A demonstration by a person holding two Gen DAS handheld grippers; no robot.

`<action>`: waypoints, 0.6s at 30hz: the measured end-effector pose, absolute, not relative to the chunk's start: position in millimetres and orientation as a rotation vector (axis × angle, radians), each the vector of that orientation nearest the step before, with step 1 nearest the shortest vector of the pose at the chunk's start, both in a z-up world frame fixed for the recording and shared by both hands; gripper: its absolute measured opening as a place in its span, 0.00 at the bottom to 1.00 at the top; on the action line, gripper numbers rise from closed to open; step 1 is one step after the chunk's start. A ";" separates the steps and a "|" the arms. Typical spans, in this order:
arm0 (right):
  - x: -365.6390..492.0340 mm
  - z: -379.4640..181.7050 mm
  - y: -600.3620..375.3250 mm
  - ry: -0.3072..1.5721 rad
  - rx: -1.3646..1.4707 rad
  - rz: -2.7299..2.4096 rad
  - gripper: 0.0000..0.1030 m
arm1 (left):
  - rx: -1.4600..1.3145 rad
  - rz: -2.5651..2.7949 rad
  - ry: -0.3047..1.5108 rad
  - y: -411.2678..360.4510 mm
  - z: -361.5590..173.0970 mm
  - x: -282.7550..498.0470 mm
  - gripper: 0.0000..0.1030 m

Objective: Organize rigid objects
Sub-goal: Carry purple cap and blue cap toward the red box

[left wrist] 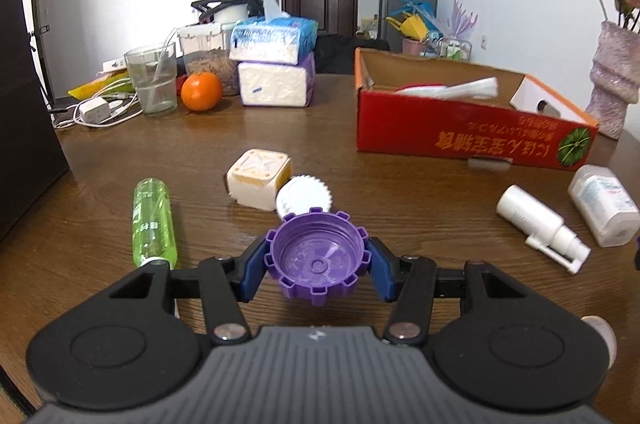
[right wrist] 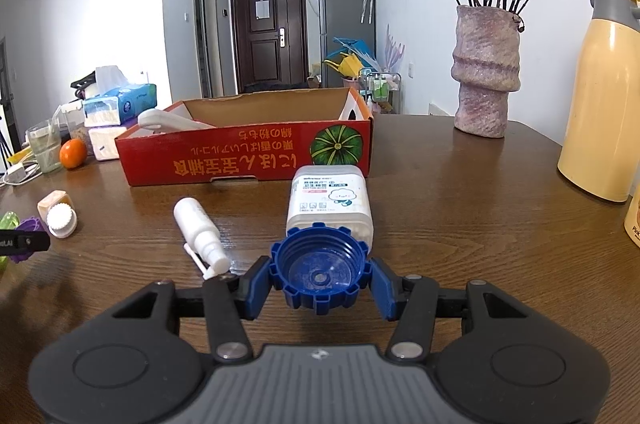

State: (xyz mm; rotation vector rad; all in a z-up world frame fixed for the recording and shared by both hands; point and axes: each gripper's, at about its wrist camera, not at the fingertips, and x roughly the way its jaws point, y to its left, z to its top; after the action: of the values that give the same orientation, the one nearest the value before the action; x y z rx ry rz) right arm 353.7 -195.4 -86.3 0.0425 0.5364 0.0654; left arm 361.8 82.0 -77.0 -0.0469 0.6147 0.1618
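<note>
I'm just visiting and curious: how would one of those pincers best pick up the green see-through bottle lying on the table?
Grip the green transparent plastic bottle across the middle of its round body, coming down from above. It lies on its side on the brown wooden table, so its long straight sides offer two opposite faces, with open space either side.

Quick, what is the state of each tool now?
Left tool: closed on the purple cap.
Right tool: closed on the blue cap.

Your surface (left wrist: 320,140) is dark wood grain. On it: red cardboard box (left wrist: 460,134), green bottle (left wrist: 154,220) lying flat, cream cube (left wrist: 258,182) touching a white ridged cap (left wrist: 304,194), white spray bottle (left wrist: 540,224), white jar (left wrist: 604,210). Far side: orange (left wrist: 201,91), glass (left wrist: 152,80), stacked tissue packs (left wrist: 276,64), vase (left wrist: 614,80).
</note>
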 end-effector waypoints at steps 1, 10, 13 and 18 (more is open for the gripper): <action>353.2 -85.2 -196.1 0.533 0.046 0.068 0.50 | -0.050 0.154 0.607 79.7 -74.5 360.2 0.53; 353.4 -73.4 -196.6 0.511 0.057 0.085 0.50 | -0.048 0.063 0.551 52.7 -53.9 349.9 0.53; 354.1 -68.0 -196.6 0.499 0.057 0.088 0.50 | -0.043 0.050 0.534 45.4 -45.6 349.7 0.53; 358.2 -58.4 -196.5 0.478 0.059 0.090 0.50 | -0.031 0.022 0.495 32.1 -30.6 351.0 0.53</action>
State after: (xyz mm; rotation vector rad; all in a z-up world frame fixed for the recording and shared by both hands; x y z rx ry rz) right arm 358.2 -196.5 -58.4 0.0589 0.4778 0.0900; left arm 351.0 32.1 -30.6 -0.0307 0.4948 0.0219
